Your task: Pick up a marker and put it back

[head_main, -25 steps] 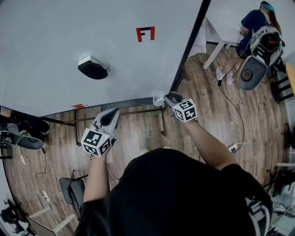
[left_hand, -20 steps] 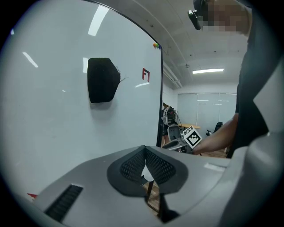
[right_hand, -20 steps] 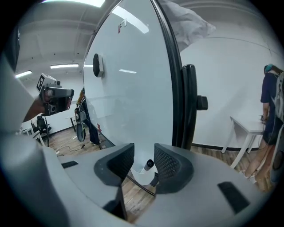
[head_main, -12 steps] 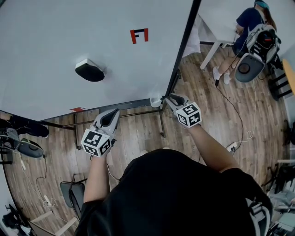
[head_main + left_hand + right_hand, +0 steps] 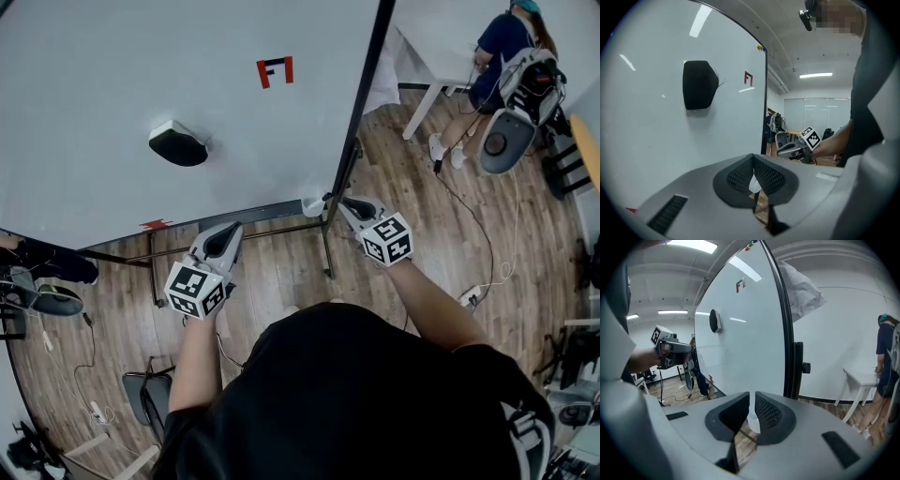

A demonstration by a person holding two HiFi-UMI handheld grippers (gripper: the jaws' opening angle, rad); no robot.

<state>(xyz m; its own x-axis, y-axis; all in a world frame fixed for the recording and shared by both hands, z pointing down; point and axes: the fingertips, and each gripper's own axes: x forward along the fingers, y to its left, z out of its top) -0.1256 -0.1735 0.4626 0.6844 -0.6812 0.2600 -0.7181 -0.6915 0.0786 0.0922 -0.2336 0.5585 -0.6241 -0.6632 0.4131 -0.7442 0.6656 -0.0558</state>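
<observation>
No marker shows plainly in any view. A small white cup (image 5: 312,206) sits at the right end of the whiteboard's ledge (image 5: 253,214). My right gripper (image 5: 337,201) points at the cup from the right, its tips just beside it. In the right gripper view its jaws (image 5: 752,404) are closing to a narrow slit, and the white cup (image 5: 753,422) shows low in that slit; I cannot tell whether the pads touch it. My left gripper (image 5: 231,231) hangs in front of the ledge further left, shut and empty (image 5: 753,164).
The whiteboard (image 5: 112,84) carries a black eraser (image 5: 178,143) and a red mark (image 5: 275,71). Its black frame post (image 5: 361,103) stands just right of the cup. A person (image 5: 502,42) stands by a white table at the far right. Cables lie on the wooden floor.
My right gripper has drifted slightly down and right beside the cup over the last second. The left gripper has stayed where it was.
</observation>
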